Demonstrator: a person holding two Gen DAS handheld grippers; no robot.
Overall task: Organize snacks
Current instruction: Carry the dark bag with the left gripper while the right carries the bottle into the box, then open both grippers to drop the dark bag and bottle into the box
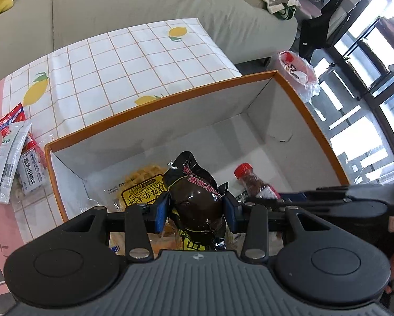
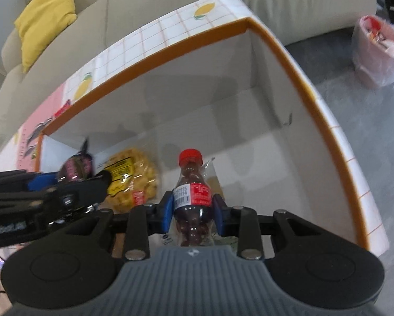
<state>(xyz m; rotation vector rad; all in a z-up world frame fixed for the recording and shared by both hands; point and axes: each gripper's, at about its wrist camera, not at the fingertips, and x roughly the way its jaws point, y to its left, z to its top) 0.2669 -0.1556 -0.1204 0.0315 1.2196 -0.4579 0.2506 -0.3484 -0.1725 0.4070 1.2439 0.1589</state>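
Observation:
My left gripper (image 1: 197,212) is shut on a dark brown snack packet (image 1: 195,197) with pink lettering, held over the inside of an orange-rimmed white box (image 1: 149,110). A small bottle-shaped snack with a red cap (image 2: 191,197) is clamped between the blue pads of my right gripper (image 2: 192,212), also over the box (image 2: 302,60). That bottle (image 1: 252,181) and the right gripper (image 1: 328,197) show at the right of the left wrist view. On the box floor lies a yellow waffle packet (image 1: 141,187), also seen as the waffle packet (image 2: 132,176) in the right wrist view.
Several snack packets (image 1: 15,155) lie left of the box on the lemon-print tablecloth (image 1: 123,60). A grey sofa (image 1: 144,2) with a yellow cushion (image 2: 45,15) stands behind. A bin with a pink bag (image 2: 378,52) sits on the floor at the right.

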